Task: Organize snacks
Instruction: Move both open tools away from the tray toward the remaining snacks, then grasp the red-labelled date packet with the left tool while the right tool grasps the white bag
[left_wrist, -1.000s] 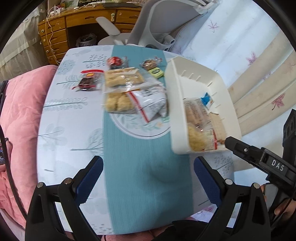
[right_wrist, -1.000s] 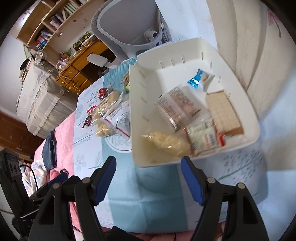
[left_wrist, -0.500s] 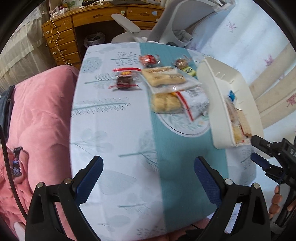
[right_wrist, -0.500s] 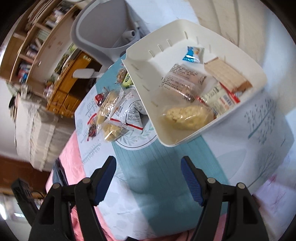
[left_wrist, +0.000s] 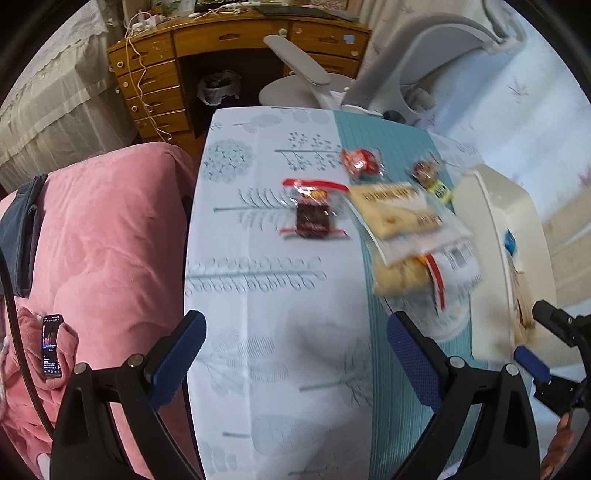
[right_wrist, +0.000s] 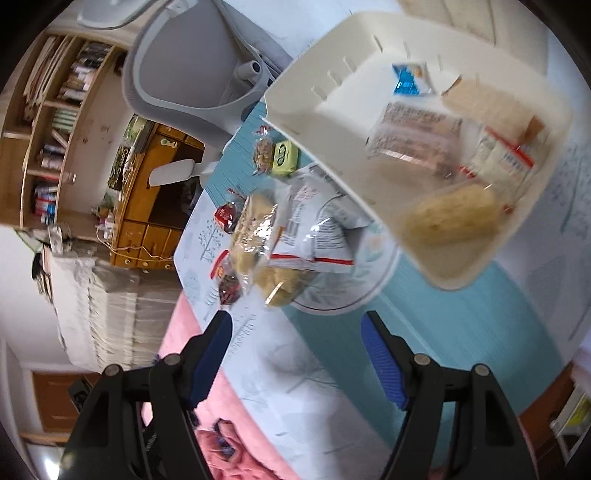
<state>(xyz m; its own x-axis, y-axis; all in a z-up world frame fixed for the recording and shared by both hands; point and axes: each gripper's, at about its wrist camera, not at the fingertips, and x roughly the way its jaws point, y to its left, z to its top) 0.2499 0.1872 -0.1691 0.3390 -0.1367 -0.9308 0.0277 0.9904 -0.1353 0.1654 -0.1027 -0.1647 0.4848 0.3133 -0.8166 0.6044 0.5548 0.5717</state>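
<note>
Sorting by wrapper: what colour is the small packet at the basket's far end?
Blue packet, clearest in right wrist view.

Matt cloth, smooth plastic and glossy wrappers.
A matt printed cloth (left_wrist: 266, 280) is spread over the table; the white basket (right_wrist: 332, 99) is smooth plastic, the snack wrappers (right_wrist: 295, 236) glossy film, the tool pads (left_wrist: 181, 347) textured blue, the desk (left_wrist: 221, 40) varnished wood.

Home study: desk (left_wrist: 236, 48), bookshelves (right_wrist: 55, 110)
</note>
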